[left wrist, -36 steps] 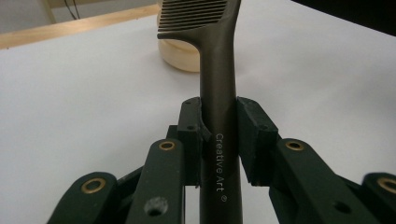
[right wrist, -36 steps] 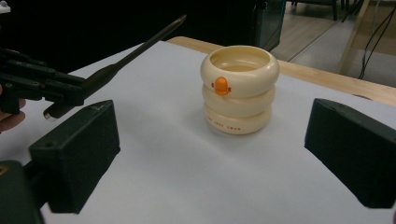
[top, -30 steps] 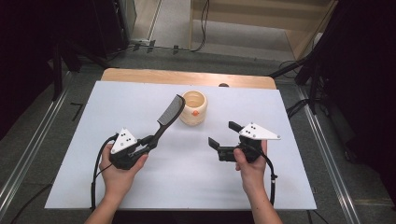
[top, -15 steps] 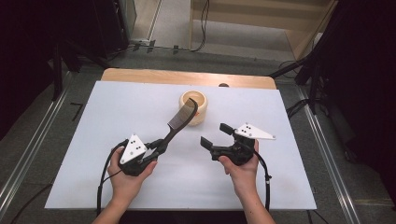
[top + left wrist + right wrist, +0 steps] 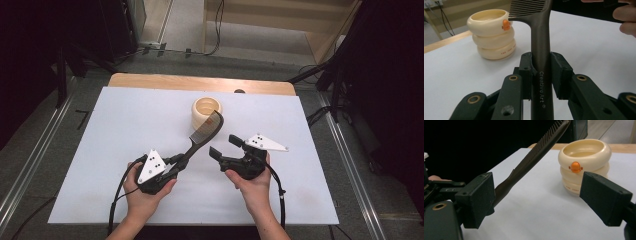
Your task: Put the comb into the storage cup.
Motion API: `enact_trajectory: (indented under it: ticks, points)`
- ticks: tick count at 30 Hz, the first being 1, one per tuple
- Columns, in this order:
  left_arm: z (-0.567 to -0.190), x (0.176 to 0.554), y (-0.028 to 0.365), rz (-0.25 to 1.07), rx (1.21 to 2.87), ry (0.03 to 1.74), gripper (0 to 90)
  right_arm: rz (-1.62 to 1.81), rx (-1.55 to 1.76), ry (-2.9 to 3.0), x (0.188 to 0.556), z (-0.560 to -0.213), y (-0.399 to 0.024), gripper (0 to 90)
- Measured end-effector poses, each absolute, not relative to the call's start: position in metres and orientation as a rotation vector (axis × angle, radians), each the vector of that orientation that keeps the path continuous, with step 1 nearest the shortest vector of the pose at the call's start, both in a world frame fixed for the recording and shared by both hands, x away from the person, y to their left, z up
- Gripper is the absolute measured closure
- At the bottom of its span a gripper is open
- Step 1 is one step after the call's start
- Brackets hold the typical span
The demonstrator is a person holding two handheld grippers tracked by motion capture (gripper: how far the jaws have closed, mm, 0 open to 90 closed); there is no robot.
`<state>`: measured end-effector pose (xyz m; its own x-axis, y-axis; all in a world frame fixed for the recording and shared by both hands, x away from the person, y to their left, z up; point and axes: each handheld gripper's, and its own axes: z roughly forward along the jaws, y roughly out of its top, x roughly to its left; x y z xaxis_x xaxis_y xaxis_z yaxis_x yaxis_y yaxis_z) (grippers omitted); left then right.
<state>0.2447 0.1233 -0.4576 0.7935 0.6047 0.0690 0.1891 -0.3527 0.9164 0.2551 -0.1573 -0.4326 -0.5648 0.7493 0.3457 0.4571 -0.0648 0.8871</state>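
**Comb clamped in left jaws beside ringed cup**

Left gripper (image 5: pixel 541 75) jaws grip the dark comb (image 5: pixel 202 137) by its handle; its toothed end rises just beside the cream cup (image 5: pixel 206 111). Right gripper (image 5: pixel 224 146), jaws wide but just closing on nothing, stands nearer the person than the cup, above the white counter (image 5: pixel 115 120).

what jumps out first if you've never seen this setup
A dark comb slants up over the middle of the white table, its handle clamped in the left gripper. Just beyond its teeth stands a cream ringed cup with an orange spot on its side. The right gripper hangs beside the comb with nothing between its jaws, which have just been closing a little.
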Motion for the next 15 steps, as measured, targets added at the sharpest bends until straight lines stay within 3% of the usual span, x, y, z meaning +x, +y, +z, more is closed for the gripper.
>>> enact_trajectory:
  ticks: [4, 9, 15]
  points:
    - [-0.46, 0.242, 0.118, 0.486, 1.923, 0.584, 72.8, 1.655, 1.354, 1.969, 0.258, -0.435, -0.158, 13.3]
    - [-0.461, 0.24, 0.113, 0.481, 1.93, 0.567, 72.8, 1.641, 1.374, 2.003, 0.26, -0.437, -0.157, 23.8]
    - [-0.463, 0.237, 0.108, 0.481, 1.94, 0.543, 72.8, 1.668, 1.406, 2.035, 0.264, -0.441, -0.157, 29.2]
